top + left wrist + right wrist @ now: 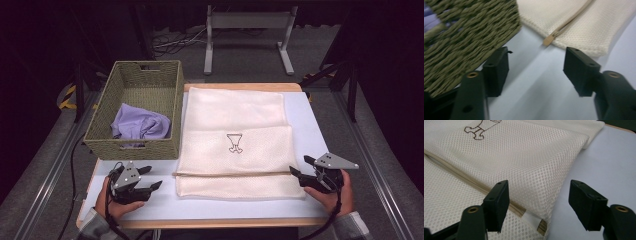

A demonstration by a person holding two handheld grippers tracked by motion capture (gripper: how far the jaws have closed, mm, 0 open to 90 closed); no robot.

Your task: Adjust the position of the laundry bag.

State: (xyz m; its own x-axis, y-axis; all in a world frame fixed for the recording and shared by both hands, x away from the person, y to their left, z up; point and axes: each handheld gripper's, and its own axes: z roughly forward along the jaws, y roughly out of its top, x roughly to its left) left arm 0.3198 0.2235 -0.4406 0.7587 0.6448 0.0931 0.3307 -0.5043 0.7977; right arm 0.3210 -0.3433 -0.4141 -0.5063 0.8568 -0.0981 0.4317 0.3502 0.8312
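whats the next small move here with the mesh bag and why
Probably bring the left hand-held gripper right to the tan zipper strip's near end. Its jaws stand open over bare table, short of the mesh bag, while the right hand-held gripper sits open at the strip's other end. The purple cloth waits in the basket, so opening the bag looks next.

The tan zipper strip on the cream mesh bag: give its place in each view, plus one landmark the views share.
High view: the zipper strip runs level across the near part of the mesh bag, between the two claws.
Left gripper view: it slants from the top edge down to its squared end, upper centre.
Right gripper view: it crosses from the left edge to bottom centre.
Shared landmark: the pale table top.
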